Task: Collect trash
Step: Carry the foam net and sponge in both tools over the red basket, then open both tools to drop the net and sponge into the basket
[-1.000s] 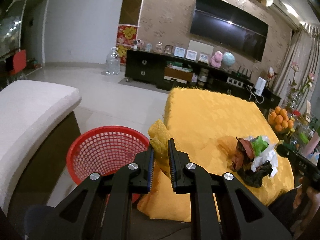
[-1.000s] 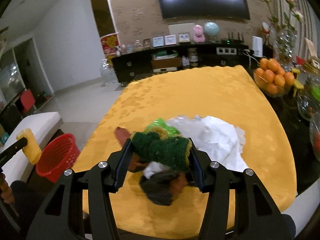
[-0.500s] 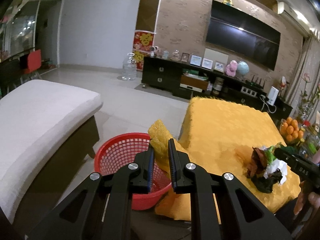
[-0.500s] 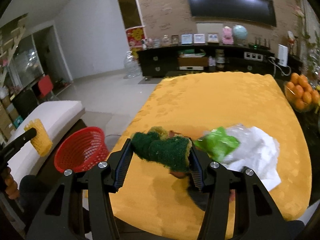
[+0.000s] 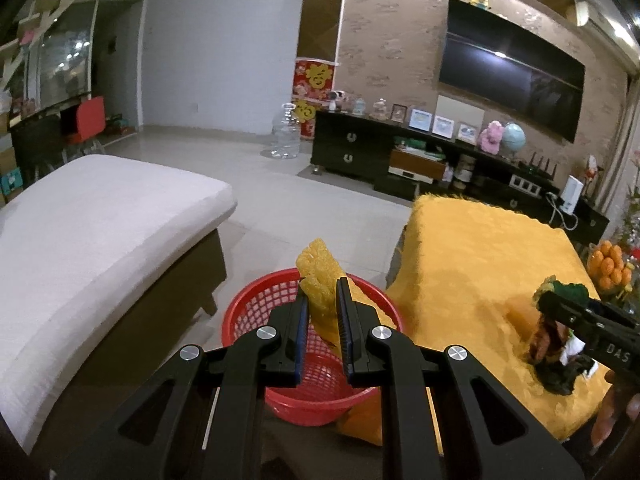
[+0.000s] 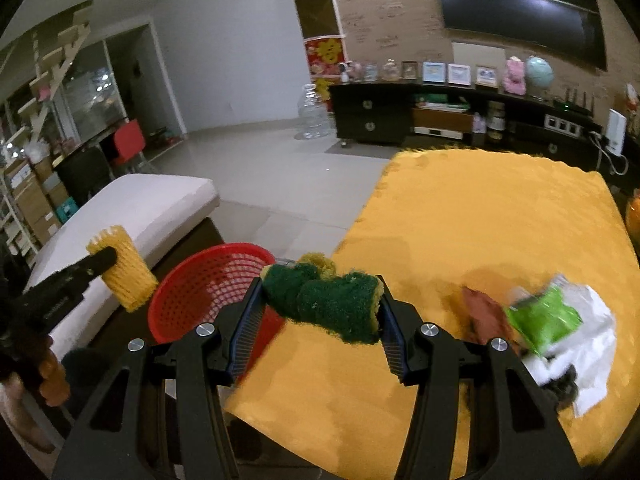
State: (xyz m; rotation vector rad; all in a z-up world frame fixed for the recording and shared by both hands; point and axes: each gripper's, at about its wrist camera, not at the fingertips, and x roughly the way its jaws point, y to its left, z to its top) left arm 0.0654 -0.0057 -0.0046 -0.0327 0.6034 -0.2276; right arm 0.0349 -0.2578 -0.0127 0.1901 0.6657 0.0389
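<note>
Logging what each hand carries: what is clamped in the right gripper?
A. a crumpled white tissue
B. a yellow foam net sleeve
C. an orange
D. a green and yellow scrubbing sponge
D: the right gripper has its jaws pressed on both ends of the green and yellow scrubbing sponge, above the yellow tablecloth.

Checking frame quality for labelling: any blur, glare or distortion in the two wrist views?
Left wrist: dim room, fisheye bends the walls, ceiling light glares on the TV; yellow foam net sharp. Right wrist: motion blur smears the trash pile and tablecloth; green sponge stays sharp.
</note>
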